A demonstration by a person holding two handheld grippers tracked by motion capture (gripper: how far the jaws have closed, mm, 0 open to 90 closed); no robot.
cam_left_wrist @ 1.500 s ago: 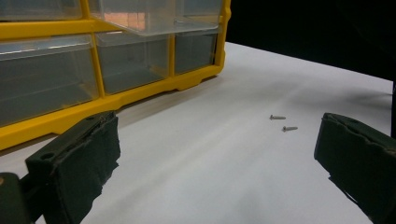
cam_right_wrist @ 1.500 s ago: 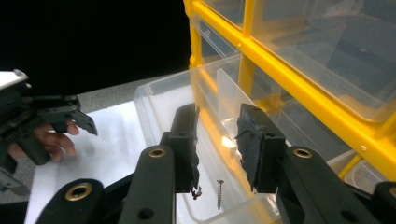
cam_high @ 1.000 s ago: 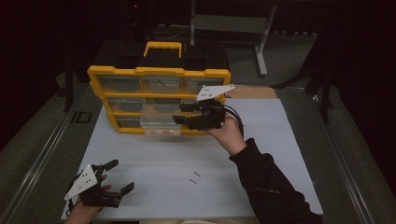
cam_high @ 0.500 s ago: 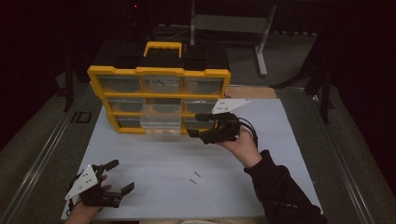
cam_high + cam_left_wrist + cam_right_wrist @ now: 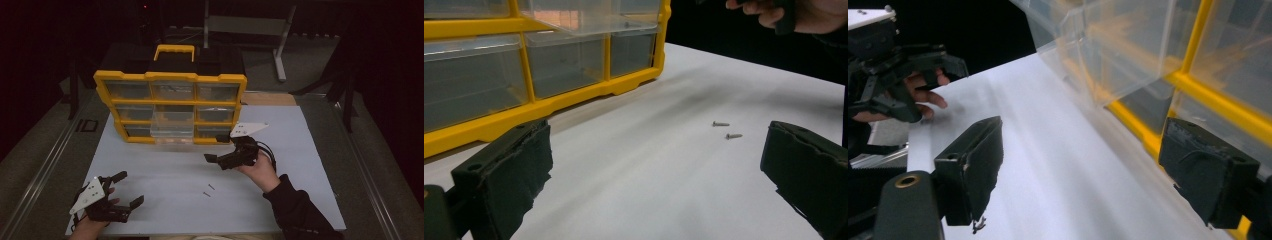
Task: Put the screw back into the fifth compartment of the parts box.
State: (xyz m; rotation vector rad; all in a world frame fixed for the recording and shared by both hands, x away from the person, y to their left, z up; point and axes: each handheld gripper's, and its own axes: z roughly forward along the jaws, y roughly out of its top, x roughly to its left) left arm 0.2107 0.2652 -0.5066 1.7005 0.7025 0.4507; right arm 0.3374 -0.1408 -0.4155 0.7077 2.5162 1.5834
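The right gripper (image 5: 216, 148) hangs just above the white table top (image 5: 300, 150), a little in front of the yellow organizer (image 5: 170, 77), with its jaws pointing toward the person's left. Its jaws have just been opening and now stand wide apart; nothing lies between them, and in the right gripper view its pads (image 5: 973, 165) touch nothing. The left gripper (image 5: 131, 189) rests low at the near left corner of the table, jaws also spread wide and empty, as the left gripper view shows with bare white surface between its pads (image 5: 509, 175).

Two small screws (image 5: 208, 189) lie side by side on the table, near the middle, between the two grippers and closer to the right one; in the left gripper view the pair (image 5: 726, 130) sits well ahead of the jaws, touched by neither gripper.

The organizer stands upright at the far side of the table, its clear drawers facing the person. The middle drawer (image 5: 172, 122) of its lower rows is pulled out part-way; its contents are hard to make out, possibly none.

The table top is plain white and otherwise bare. Beyond it the room is dark, with a metal stand (image 5: 250, 25) behind the organizer.
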